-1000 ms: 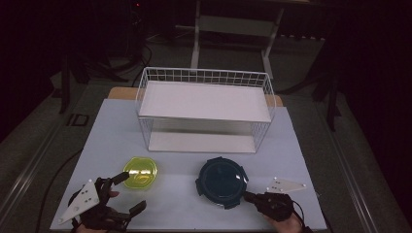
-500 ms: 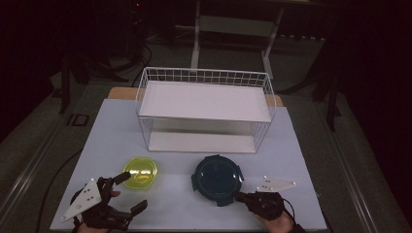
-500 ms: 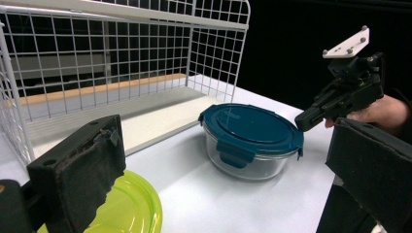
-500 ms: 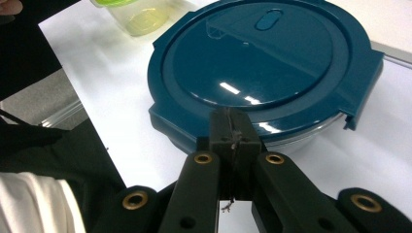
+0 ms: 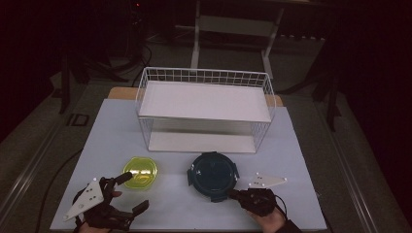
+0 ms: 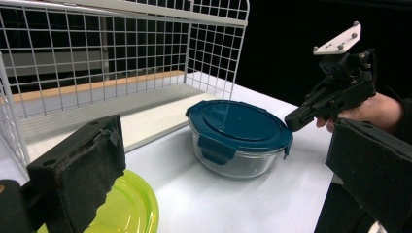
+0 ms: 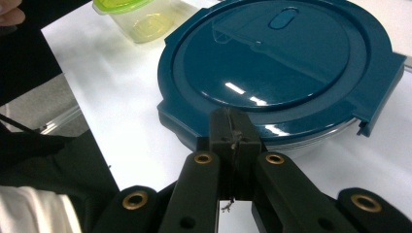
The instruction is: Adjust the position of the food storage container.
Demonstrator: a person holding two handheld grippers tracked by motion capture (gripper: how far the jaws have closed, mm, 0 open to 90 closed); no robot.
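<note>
jaws of my right claw point(image 7: 233, 141) pressed together at the round glass container with glossy teal plastic lid point(image 7: 286, 73), centre frame; container's glass mostly hidden.

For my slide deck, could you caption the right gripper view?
Shut right gripper at the rim of the blue-lidded glass container; yellow-lidded tub beyond.

A darkened lab or recording studio — a white table point(image 5: 301, 160) lit alone, black surroundings, cables point(image 5: 141, 53) on the floor at 11 o'clock, metal stand legs point(image 5: 197, 43) at 12 o'clock.
</note>
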